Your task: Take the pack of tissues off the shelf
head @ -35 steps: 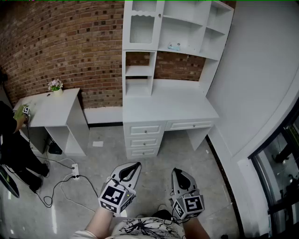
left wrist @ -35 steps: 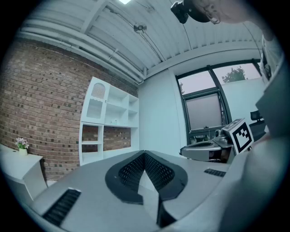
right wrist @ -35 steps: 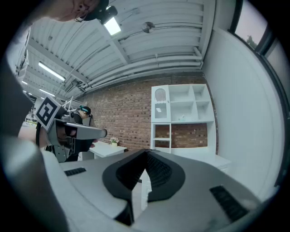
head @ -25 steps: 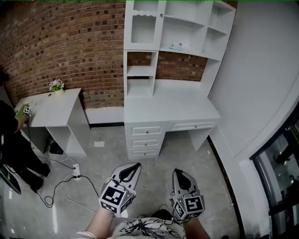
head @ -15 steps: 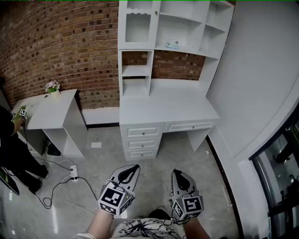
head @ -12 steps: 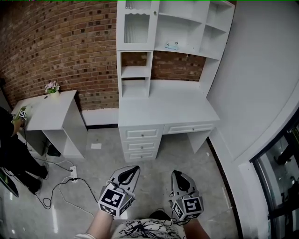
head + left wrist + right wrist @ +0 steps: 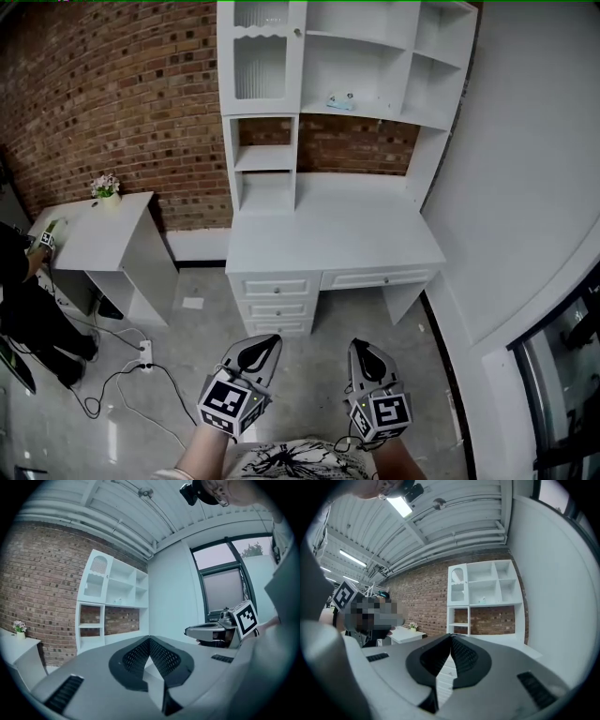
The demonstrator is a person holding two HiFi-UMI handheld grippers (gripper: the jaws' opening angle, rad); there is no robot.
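L gripper (image 7: 270,339): jaws pressed together, tips meet, nothing btwn them. R gripper (image 7: 358,345): same, fully closed and empty. Both held low over the floor (image 7: 309,370), side by side, touching nothing, well apart from the white desk (image 7: 328,234). Pack of tissues (image 7: 341,101) lies on the shelf (image 7: 398,114) above the desk, in the wide middle compartment. It's a small pale blob, prob. a soft pack, too small for detail. Person (image 7: 21,291) by the side table (image 7: 94,220) is cut off at the left edge. The holder's forearms (image 7: 202,455) are cropped at the bottom
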